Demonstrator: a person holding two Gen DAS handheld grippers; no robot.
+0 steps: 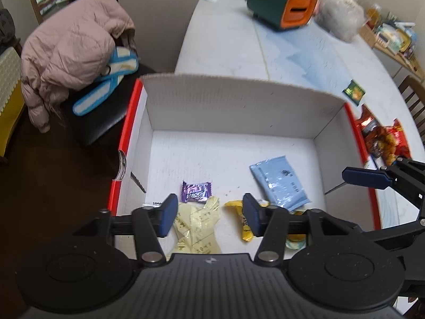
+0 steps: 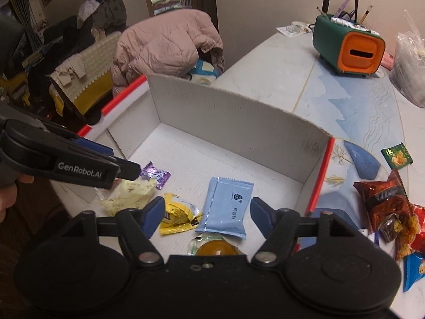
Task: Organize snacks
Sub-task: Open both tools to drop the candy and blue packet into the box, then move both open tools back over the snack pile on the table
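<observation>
The box (image 1: 239, 106) is white corrugated cardboard, matt, with ribbed walls and a glossy red outer rim. The snack wrappers in it look like shiny plastic film: a pale blue packet (image 2: 225, 207) with a smooth satin face, and a crinkled purple candy (image 1: 196, 192). The coat (image 1: 71, 47) is soft quilted cloth, and the grippers' bodies seem matt black plastic.

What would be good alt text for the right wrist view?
An open right tool hovers over a white cardboard box holding a light blue packet, yellow wrapper and purple candy. More snacks lie on the table outside.
</observation>
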